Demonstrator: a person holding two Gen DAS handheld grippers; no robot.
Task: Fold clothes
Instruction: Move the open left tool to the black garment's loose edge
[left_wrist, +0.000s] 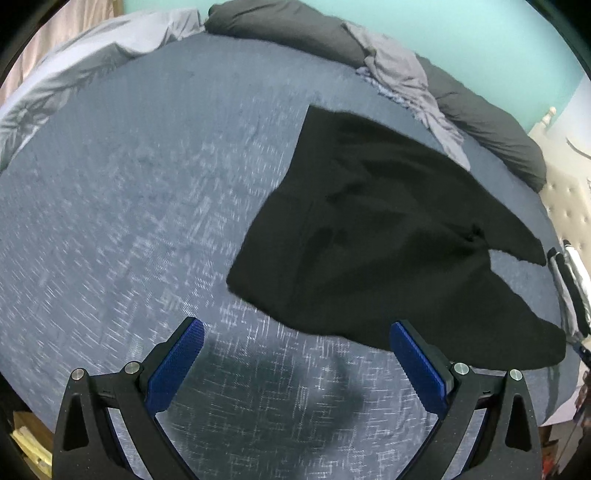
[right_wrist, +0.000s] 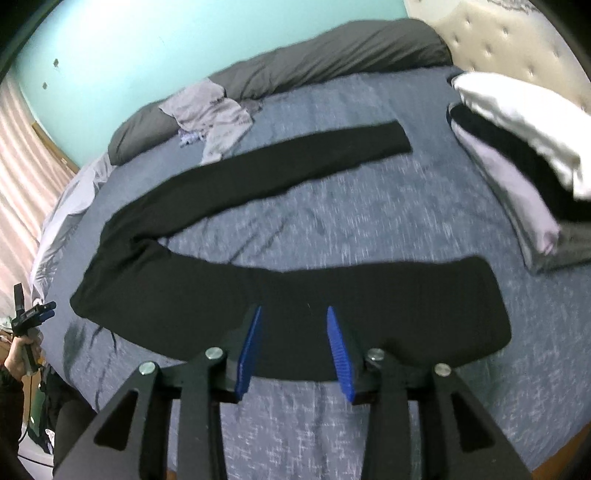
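- Black leggings (right_wrist: 280, 295) lie flat on the blue-grey bedspread (right_wrist: 332, 214), legs spread apart in a V; the waist end points toward the left gripper's side of the bed.
- Right wrist view: near leg runs across the frame just ahead of the right gripper (right_wrist: 294, 314); far leg angles away toward the padded headboard (right_wrist: 491, 37).
- Right gripper: blue pads (right_wrist: 251, 350) parted, a moderate gap between them, nothing held. The fingertips sit over the near leg's edge; contact with the cloth cannot be judged.
- Left gripper (left_wrist: 297, 326): jaws spread wide, nothing between them. It hovers over bare bedspread, beside the leggings' waist end; its right finger overlaps the fabric edge in view, touching or not is unclear.
- Left gripper's shadow falls on the bedspread between its fingers.
- Right wrist view, far left edge: the left gripper (right_wrist: 46, 310) shows small, held by a hand (right_wrist: 20, 354) off the side of the bed.
- Dark grey duvet roll (right_wrist: 295, 70) lies along the far bed edge against the turquoise wall (right_wrist: 147, 44); a crumpled light grey garment (right_wrist: 210, 114) rests against it.
- Stack of folded clothes (right_wrist: 517, 177) (white, black, pale lilac, grey) sits near the headboard, well apart from the leggings.
- Both views show motion blur.
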